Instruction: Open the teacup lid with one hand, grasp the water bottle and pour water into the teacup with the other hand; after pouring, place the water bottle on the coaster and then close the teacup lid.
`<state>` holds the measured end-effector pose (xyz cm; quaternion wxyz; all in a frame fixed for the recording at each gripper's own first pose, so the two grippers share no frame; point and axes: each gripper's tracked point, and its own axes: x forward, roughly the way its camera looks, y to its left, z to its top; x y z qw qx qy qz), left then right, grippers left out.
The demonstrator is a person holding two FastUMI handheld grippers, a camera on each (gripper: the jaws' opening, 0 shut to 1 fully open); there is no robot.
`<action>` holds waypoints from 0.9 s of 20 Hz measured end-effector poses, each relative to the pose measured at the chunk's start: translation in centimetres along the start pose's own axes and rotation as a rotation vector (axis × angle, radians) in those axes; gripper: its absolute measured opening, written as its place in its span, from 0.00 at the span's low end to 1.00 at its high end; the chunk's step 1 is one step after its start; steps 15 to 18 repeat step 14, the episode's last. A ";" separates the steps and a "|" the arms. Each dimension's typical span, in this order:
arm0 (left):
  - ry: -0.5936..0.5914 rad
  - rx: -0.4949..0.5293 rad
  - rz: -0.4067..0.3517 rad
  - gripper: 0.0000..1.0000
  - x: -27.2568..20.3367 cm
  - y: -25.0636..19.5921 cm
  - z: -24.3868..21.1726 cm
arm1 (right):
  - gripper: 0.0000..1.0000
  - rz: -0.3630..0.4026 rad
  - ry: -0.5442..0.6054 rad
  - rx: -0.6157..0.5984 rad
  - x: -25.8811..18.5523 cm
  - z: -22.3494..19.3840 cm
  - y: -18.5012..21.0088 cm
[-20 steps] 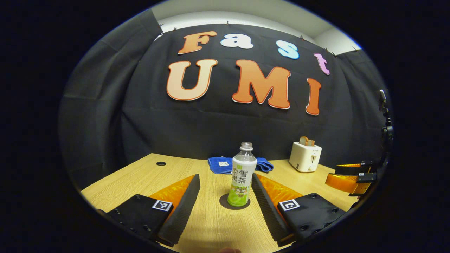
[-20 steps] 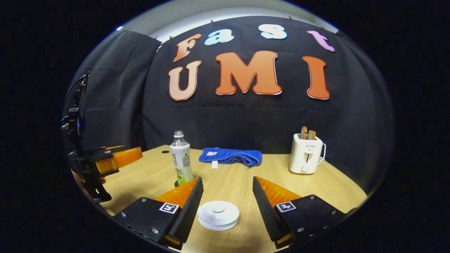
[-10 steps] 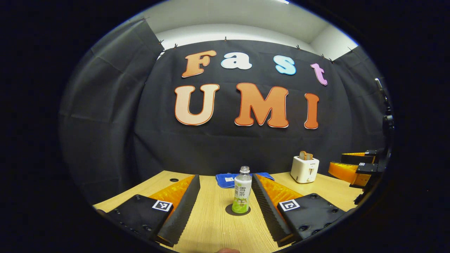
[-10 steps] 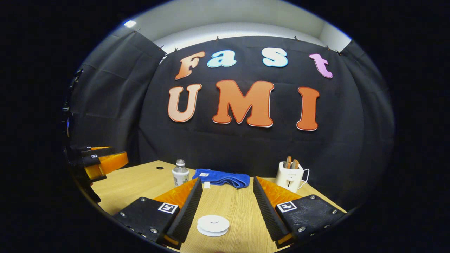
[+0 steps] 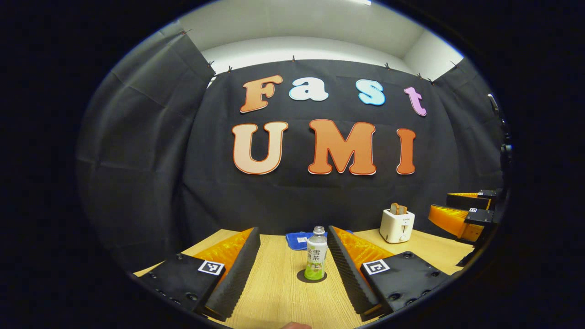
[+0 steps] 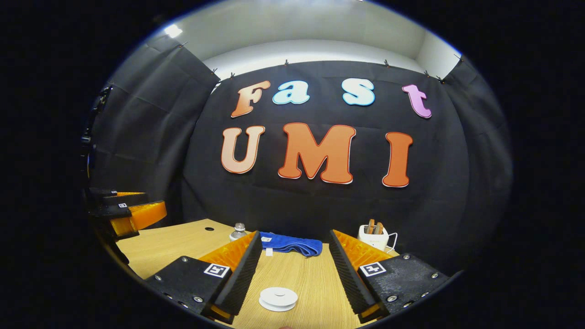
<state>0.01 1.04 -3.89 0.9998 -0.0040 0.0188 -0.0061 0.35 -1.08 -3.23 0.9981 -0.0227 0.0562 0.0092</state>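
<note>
The water bottle (image 5: pixel 316 252), clear with a green and white label and no cap, stands upright on a dark round coaster (image 5: pixel 305 277) on the wooden table. My left gripper (image 5: pixel 292 233) is open and held back from it, the bottle standing between its fingers farther off. The white teacup (image 6: pixel 278 299) with its lid on sits low between the open fingers of my right gripper (image 6: pixel 295 235), untouched. In the right gripper view the bottle's neck (image 6: pixel 238 231) peeks over one finger. The left gripper (image 6: pixel 130 214) shows at the left there, and the right gripper (image 5: pixel 459 215) at the right in the left gripper view.
A blue towel (image 6: pixel 290 244) lies at the back of the table (image 6: pixel 164 246), by the black cloth wall. A white toaster (image 5: pixel 396 225) holding toast stands at the back right. A small round hole (image 6: pixel 209 228) marks the table's far left corner.
Both grippers have drawn back and tilted up from the table, so the bottle and teacup look smaller and lower. Both stay open; bottle and teacup have not moved.
</note>
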 end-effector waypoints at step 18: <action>-0.084 0.043 0.053 0.95 -1.2 1.4 2.0 | 0.88 0.034 -0.003 -0.005 -0.4 -0.4 1.4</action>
